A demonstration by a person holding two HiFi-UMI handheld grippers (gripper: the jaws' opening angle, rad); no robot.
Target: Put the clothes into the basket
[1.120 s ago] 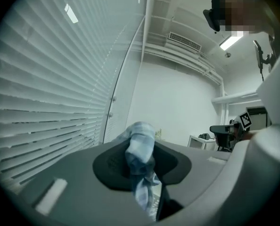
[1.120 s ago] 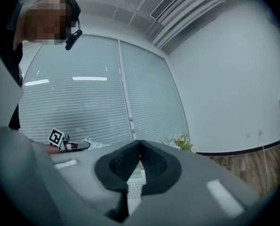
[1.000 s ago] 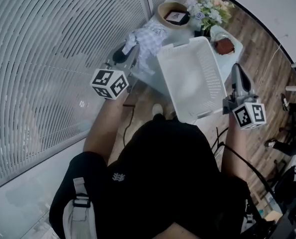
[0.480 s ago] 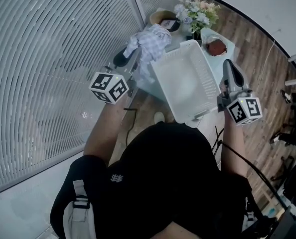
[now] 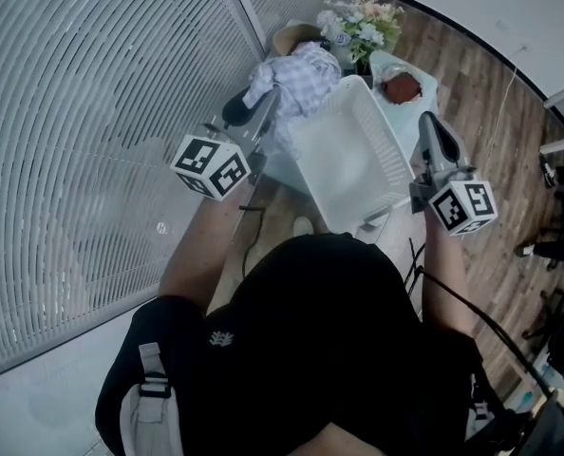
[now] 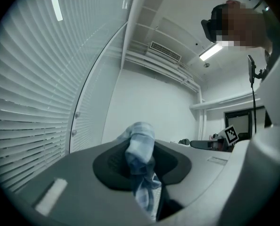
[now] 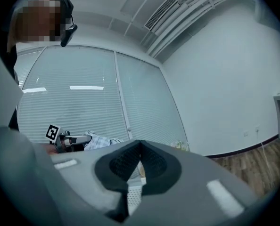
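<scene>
A blue-and-white checked garment (image 5: pixel 306 76) hangs bunched at the far left corner of the white perforated basket (image 5: pixel 344 155), partly over its rim. My left gripper (image 5: pixel 268 103) is shut on it; in the left gripper view a fold of the cloth (image 6: pixel 141 145) sticks up between the pads and trails down. My right gripper (image 5: pixel 428 126) is at the basket's right side. In the right gripper view its pads meet at the tip, with white mesh wall (image 7: pixel 130 192) pinched below them. The inside of the basket looks bare.
The basket rests on a small pale blue table (image 5: pixel 426 91), overhanging its near edge. Behind it are a vase of flowers (image 5: pixel 358 22), a wooden bowl (image 5: pixel 291 36) and a brown object (image 5: pixel 403 86). Window blinds (image 5: pixel 92 112) run along the left. A cable (image 5: pixel 249 240) lies on the wooden floor.
My left gripper has risen and moved toward the basket, lifting the checked garment off the table to the basket's far left corner. The right gripper has stayed at the basket's side.
</scene>
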